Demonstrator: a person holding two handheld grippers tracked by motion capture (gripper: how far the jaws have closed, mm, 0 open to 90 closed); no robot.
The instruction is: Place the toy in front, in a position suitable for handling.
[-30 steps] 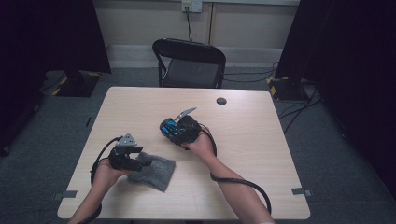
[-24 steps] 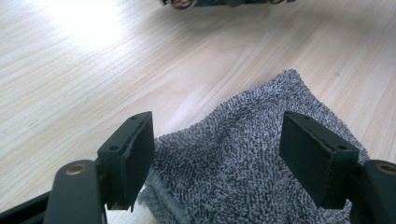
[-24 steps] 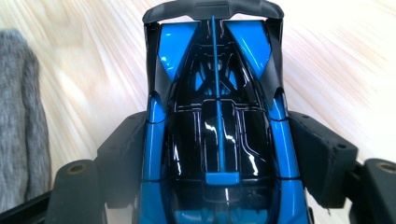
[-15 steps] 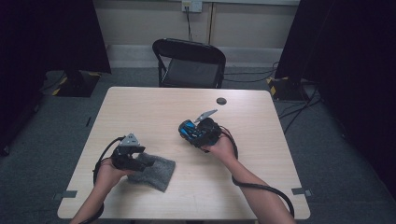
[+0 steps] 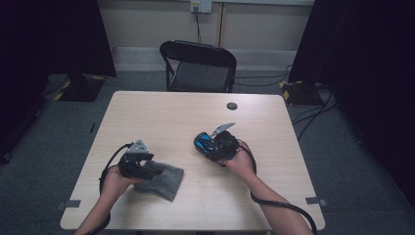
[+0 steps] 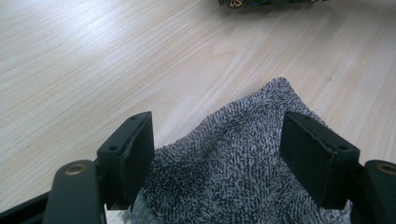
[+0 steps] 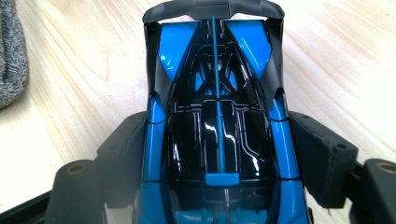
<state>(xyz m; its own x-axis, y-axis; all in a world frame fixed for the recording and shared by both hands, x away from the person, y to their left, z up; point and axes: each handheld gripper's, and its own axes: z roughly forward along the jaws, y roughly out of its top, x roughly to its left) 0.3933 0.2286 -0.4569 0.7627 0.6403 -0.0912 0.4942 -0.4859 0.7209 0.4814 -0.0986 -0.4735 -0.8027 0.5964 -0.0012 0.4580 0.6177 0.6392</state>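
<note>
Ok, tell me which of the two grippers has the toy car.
The right gripper: its fingers clamp the blue and black toy car. The left gripper has the grey towel instead.

A: Any readable text, labels, numbers?

B: None legible. Far edge of the left gripper view, a dark object with tiny gold marks (image 6: pixel 236 3), cut off, can't read.

A: The glossy blue-and-black toy car (image 7: pixel 217 116)?

B: No lettering or numbers on the bodywork. Light wooden table (image 5: pixel 171 112), no markings either.
</note>
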